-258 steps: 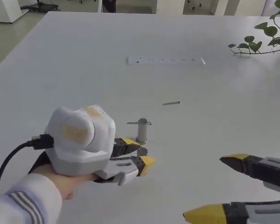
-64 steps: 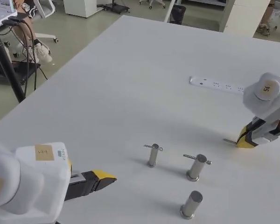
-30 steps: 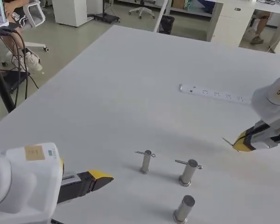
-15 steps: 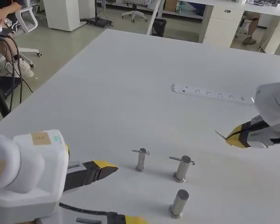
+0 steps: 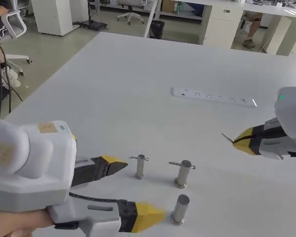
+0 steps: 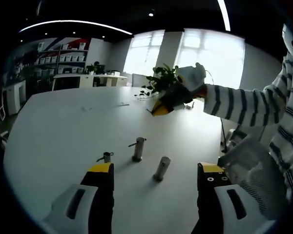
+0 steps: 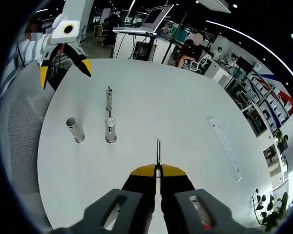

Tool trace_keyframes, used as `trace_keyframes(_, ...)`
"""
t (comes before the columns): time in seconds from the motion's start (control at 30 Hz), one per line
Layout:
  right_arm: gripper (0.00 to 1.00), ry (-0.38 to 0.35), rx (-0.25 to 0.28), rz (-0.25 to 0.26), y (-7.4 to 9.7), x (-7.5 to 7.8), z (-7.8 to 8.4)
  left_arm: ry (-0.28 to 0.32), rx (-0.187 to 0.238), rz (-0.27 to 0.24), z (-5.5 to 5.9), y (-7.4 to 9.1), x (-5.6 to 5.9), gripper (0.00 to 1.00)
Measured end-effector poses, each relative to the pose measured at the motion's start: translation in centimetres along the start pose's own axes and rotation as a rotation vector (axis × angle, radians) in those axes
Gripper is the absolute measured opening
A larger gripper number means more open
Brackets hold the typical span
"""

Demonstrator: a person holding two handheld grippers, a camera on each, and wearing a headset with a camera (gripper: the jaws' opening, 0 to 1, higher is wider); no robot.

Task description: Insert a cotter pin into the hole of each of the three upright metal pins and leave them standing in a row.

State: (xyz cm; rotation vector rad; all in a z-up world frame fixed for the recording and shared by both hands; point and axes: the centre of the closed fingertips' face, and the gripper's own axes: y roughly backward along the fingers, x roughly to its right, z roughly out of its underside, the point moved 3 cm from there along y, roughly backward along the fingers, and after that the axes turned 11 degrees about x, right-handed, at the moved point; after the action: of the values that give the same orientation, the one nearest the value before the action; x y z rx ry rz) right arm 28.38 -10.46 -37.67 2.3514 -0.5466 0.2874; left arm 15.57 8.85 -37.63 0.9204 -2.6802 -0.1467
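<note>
1. Holding a cotter pin (image 7: 157, 152) pinched between its shut fingers, the R gripper (image 5: 238, 141) hangs over the tabletop (image 5: 113, 89), well apart from the upright pins.
2. L gripper (image 5: 144, 189): fingers wide, nothing between them, low & near the pins.
3. Left pin (image 5: 139, 167) & middle pin (image 5: 182, 174) stand side by side, each w/ a cotter through its top.
4. Third pin (image 5: 179, 209), bare, stands nearer the person, just beside the L gripper's lower finger.

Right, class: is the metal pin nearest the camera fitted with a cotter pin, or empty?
Empty: the nearest metal pin shows a bare top; the right gripper holds a cotter pin.
</note>
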Motion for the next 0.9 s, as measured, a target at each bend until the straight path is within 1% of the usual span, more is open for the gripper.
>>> trace_keyframes(0.07, 0.0, 0.015, 0.017, 0.015, 0.4, -0.3, -0.4, 0.012, 0.016, 0.011, -0.4, -0.4, 0.1, 0.65)
trace_keyframes(0.17, 0.0, 0.035, 0.035, 0.03, 0.8, -0.8, -0.9, 0.02, 0.032, 0.01, -0.9, -1.0, 0.0, 0.63)
trace_keyframes(0.23, 0.0, 0.038, 0.055, 0.045, 1.1, -1.2, -1.4, 0.021, 0.033, 0.014, -1.2, -1.3, 0.0, 0.61)
trace_keyframes(0.27, 0.0, 0.039, 0.075, 0.06, 1.3, -1.4, -1.9, 0.023, 0.034, 0.019, -1.3, -1.5, 0.0, 0.6)
trace_keyframes(0.33, 0.0, 0.029, 0.098, 0.079, 1.5, -1.7, -2.3, 0.024, 0.034, 0.03, -1.6, -2.0, 0.2, 0.59)
trace_keyframes(0.43, 0.0, 0.048, 0.134, 0.122, 2.0, -2.0, -3.0, 0.02, 0.029, 0.046, -1.9, -2.6, 0.4, 0.55)
trace_keyframes(0.5, 0.0, 0.039, 0.15, 0.148, 2.3, -2.2, -3.3, 0.023, 0.03, 0.061, -2.1, -3.1, 0.5, 0.51)
trace_keyframes(0.57, 0.0, 0.041, 0.164, 0.16, 2.5, -2.6, -3.7, 0.035, 0.032, 0.074, -2.3, -3.6, 0.7, 0.49)
trace_keyframes(0.67, 0.0, 0.057, 0.172, 0.177, 2.7, -3.0, -4.1, 0.048, 0.035, 0.086, -2.6, -4.2, 0.9, 0.48)
trace_keyframes(0.77, 0.0, 0.067, 0.176, 0.195, 2.7, -3.5, -4.4, 0.063, 0.029, 0.101, -2.7, -5.0, 1.2, 0.42)
trace_keyframes(0.8, 0.0, 0.076, 0.175, 0.197, 2.7, -3.9, -4.5, 0.063, 0.028, 0.1, -2.8, -5.1, 1.2, 0.4)
trace_keyframes(0.9, 0.0, 0.096, 0.169, 0.201, 2.7, -4.5, -4.6, 0.064, 0.028, 0.101, -2.9, -5.7, 1.0, 0.39)
